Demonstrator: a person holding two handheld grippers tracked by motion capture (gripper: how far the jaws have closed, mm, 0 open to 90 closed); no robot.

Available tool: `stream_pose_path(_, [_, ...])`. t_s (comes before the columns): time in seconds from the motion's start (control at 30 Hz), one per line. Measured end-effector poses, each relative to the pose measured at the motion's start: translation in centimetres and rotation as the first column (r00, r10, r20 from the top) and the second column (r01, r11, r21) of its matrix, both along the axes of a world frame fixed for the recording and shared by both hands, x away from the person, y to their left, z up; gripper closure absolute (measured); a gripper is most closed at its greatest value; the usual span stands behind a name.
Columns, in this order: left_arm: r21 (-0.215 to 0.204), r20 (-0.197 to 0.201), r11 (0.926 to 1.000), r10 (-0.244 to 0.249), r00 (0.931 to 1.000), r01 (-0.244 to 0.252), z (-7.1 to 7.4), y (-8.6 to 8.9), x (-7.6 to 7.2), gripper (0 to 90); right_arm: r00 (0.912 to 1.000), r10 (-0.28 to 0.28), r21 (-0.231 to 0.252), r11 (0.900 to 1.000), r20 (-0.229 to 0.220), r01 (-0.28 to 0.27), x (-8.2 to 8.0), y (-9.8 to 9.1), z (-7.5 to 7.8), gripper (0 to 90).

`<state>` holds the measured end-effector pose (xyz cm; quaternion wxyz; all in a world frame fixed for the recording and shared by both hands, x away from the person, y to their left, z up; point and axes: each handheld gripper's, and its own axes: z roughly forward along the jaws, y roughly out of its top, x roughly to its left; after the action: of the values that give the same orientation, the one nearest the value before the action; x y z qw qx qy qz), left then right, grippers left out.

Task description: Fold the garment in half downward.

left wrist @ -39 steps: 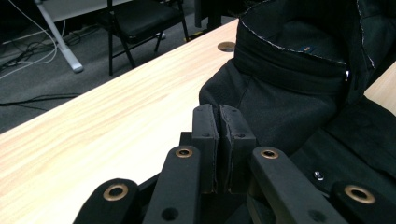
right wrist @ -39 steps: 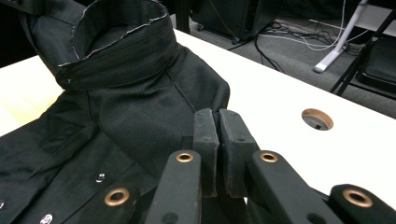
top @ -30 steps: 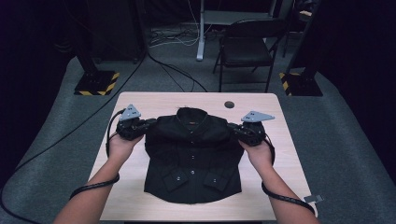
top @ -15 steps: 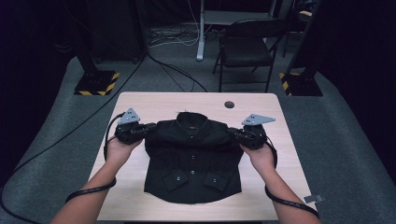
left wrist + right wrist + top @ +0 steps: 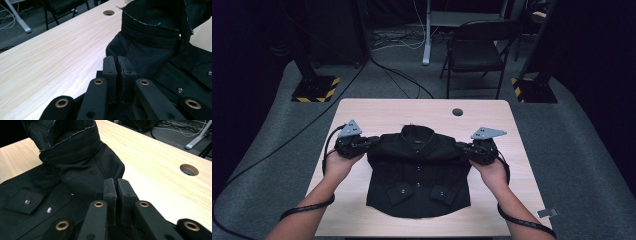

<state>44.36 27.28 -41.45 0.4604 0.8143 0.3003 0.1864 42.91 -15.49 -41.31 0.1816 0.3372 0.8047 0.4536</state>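
Shirt (image 5: 417, 175), black and folded with its buttoned front up, lies near the middle of the bench (image 5: 377, 110), collar toward the far edge and hem toward the person. On the left, bare wood runs between the shirt's side and the bench's left edge, with the person's left forearm lying across it. The left gripper (image 5: 371, 141) sits at the shirt's left shoulder, and its own view shows its fingers (image 5: 110, 75) pressed together with dark cloth bunched around their base; whether cloth is pinched between them I cannot tell for sure, though they meet right at the shoulder fold. Beyond the collar (image 5: 155, 27) a wide band of bare wood reaches to the far edge, broken by a round cable hole (image 5: 457, 112) toward the right. The hem stops short of the near edge, leaving a narrow strip of wood. At the shirt's right shoulder sits the right gripper (image 5: 462, 146), its fingers (image 5: 110, 195) likewise drawn together against the cloth. Right of it, the wood runs bare to the right edge, apart from the person's right forearm. Off the bench, grey floor lies on both sides, with a folding chair (image 5: 477, 50) well behind the far edge.
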Motion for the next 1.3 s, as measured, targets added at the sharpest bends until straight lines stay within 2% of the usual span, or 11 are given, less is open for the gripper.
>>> stream_pose_path(0.5, [-0.008, -0.016, 0.9998, -0.016, 0.9997, 0.016, -0.9, 0.1, -0.8, 84.5, 0.9997, 0.017, -0.003, 0.9999, -0.019, -0.017, -0.9, -0.3, -1.0, 85.8])
stream_pose_path(1.3, [-0.007, -0.065, 0.9996, -0.029, 0.9974, 0.028, -3.3, 0.2, -1.8, 84.5, 0.9978, 0.027, -0.007, 0.9996, -0.061, -0.028, -2.3, -0.1, -3.3, 85.8])
